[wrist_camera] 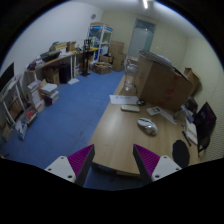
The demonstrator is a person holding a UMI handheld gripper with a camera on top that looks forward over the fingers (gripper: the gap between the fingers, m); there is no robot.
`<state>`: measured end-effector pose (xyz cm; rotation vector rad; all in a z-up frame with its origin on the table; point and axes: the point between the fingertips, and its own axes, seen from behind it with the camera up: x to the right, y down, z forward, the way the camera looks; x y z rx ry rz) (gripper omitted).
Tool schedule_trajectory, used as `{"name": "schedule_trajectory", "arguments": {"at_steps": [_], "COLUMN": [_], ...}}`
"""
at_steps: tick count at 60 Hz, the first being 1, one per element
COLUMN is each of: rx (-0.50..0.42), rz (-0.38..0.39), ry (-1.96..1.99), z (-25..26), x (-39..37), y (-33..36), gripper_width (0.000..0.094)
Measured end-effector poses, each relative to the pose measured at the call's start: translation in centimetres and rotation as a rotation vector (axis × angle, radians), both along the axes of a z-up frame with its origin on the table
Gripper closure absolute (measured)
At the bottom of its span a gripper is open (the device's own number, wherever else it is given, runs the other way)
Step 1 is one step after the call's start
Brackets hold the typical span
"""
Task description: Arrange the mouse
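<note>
Overhead, open claw [112,163], one mouse [147,126], desk [120,135]

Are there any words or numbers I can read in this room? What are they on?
None can be read.
Cardboard boxes by the far wall: any print is too small to read.
Papers on the wooden desk: too blurred to read.
Mouse on the desk: no label shows.
The gripper is open and holds nothing.

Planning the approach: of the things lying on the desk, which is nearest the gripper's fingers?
The mouse, pale and rounded, lies closest beyond the open gripper; the papers lie farther along the desk.
</note>
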<state>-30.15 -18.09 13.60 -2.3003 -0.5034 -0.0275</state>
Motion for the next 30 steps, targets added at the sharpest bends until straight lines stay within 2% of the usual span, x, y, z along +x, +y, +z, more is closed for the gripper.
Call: {"name": "schedule_trajectory", "arguments": {"at_steps": [10, 17, 24, 30], "rx": [-0.036, 0.007, 0.052, 0.05], "rz": [-0.062, -0.126, -0.142, -0.121], "ry": [-0.043, -0.004, 0.032, 0.027], "z": [-1.9, -2.4, -4.2, -7.1], "x": [6.6, 10.9, 14.5, 17.4], "y": [2.2, 5.8, 10.2, 14.0], "gripper_width": [0.01, 0.0081, 0.0085, 0.0086]}}
